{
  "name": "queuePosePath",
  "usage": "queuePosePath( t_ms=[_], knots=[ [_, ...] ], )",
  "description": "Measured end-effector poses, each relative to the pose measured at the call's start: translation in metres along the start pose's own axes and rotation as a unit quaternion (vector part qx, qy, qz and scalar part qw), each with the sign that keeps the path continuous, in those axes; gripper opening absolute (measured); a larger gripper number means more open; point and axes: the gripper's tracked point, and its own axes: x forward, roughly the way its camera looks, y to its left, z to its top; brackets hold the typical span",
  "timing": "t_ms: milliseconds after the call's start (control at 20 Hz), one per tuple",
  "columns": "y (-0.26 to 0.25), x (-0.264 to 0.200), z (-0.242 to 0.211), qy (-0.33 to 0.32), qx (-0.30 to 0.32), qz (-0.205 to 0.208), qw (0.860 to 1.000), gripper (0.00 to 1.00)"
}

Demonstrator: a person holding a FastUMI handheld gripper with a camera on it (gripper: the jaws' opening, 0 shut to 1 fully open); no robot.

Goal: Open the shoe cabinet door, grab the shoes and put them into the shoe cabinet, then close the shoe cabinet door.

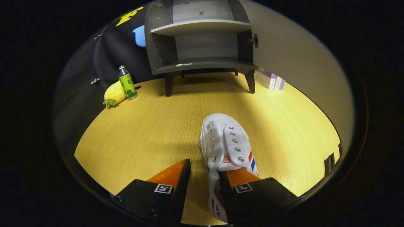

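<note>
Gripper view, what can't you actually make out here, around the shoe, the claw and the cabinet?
- White shoe: its heel end is hidden behind the claw; one finger covers it, so real contact is unclear.
- Shoe cabinet: the top is cut off by the view's edge; the open door runs out of sight.
- Bottle: label too small to read.
- Boxes: partly behind the cabinet leg.

White shoe [228,143]: silver eyelets, red and blue stripes on side, red mark on tongue. Grey cabinet [199,37], paler shelf edge. Yellow-tan wood-grain table [151,126]. Green bottle [127,82], white cap. Yellow toy pineapple [114,93], green leaves. Purple and white boxes [270,79]. Gripper [204,175] fingers apart around shoe heel.
</note>
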Motion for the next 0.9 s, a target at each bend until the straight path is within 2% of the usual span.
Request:
queuePosePath(
  t_ms=[100, 200, 250, 300, 350, 650, 900],
  knots=[
    [-0.008, 0.007, 0.006, -0.018, -0.001, -0.013, 1.000, 0.54],
    [-0.013, 0.015, 0.015, -0.029, 0.009, -0.014, 0.999, 0.34],
    [-0.009, 0.022, 0.018, -0.028, 0.007, 0.001, 1.000, 0.26],
    [-0.008, 0.029, 0.015, -0.021, 0.007, 0.007, 1.000, 0.22],
    [-0.008, 0.032, 0.017, -0.020, 0.006, 0.010, 1.000, 0.08],
    [-0.009, 0.010, 0.049, -0.027, -0.004, 0.025, 0.999, 0.05],
    [-0.009, -0.031, 0.112, -0.059, 0.008, 0.038, 0.997, 0.05]
  ],
)
